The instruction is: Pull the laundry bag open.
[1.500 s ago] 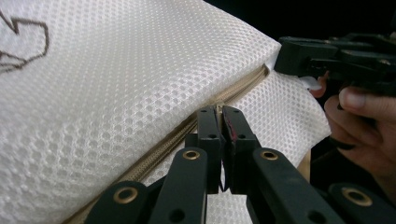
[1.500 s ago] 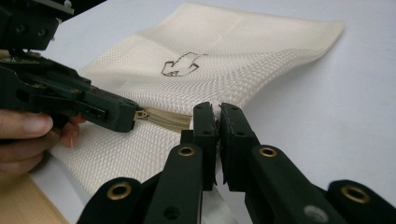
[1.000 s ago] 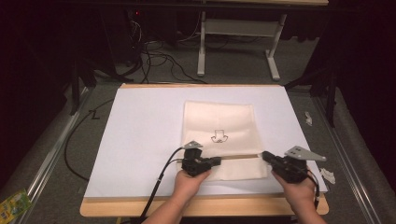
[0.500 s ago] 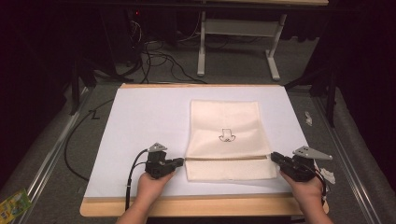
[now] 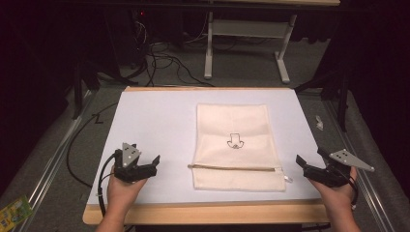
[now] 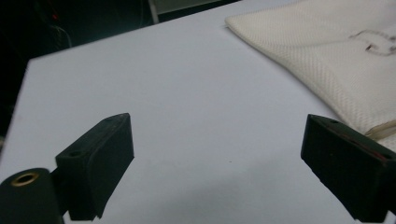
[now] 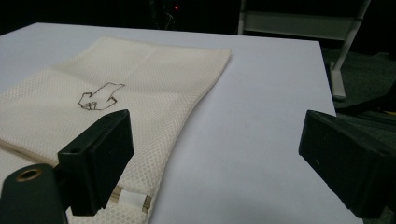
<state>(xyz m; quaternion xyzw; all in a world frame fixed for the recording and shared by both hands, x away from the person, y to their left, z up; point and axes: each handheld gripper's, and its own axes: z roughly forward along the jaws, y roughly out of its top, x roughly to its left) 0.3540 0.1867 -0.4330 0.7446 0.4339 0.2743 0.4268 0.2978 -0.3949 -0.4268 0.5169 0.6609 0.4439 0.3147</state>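
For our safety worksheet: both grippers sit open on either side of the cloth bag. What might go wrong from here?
1. The zipper pull sticks out toward the right gripper; a sideways reach might snag it.
2. The bag lies loose on the smooth white mat, so the left gripper could slide or bunch it.

Counter (image 5: 159,121): wide bare white stretch on its left half, from far edge to near edge, nothing on it. Only thing lying on it is the flat cream mesh bag (image 5: 232,125), centre-right, low, w/ zipper (image 5: 234,168) across near end. Narrow bare strip btwn bag's right edge and counter's right edge. Left gripper (image 5: 145,169) over near-left corner, right gripper (image 5: 309,166) at near-right edge; both well clear of bag, jaws spread wide, nothing btwn them.
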